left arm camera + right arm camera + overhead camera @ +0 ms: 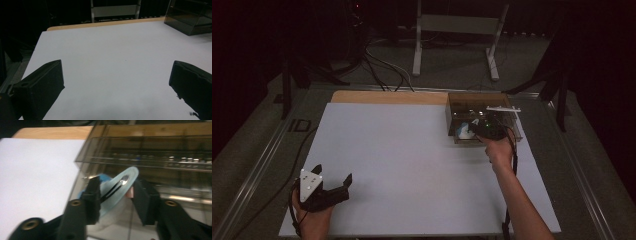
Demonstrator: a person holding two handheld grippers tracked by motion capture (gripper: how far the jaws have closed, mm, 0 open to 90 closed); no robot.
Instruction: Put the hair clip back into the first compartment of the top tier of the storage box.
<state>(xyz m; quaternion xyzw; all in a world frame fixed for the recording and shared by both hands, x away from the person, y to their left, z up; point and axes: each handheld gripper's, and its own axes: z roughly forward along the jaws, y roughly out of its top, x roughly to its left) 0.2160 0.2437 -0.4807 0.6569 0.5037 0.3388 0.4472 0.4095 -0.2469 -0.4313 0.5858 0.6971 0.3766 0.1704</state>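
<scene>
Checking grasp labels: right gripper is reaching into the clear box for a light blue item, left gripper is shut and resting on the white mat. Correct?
Not quite: the left gripper is open, not shut. The left gripper view shows its two black jaws far apart with bare white mat between them. The rest holds: the right gripper is at the clear box, with the light blue item between its jaws.

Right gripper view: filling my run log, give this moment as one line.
right gripper: jaws around pale blue item in clear box | left gripper: open, idle
</scene>
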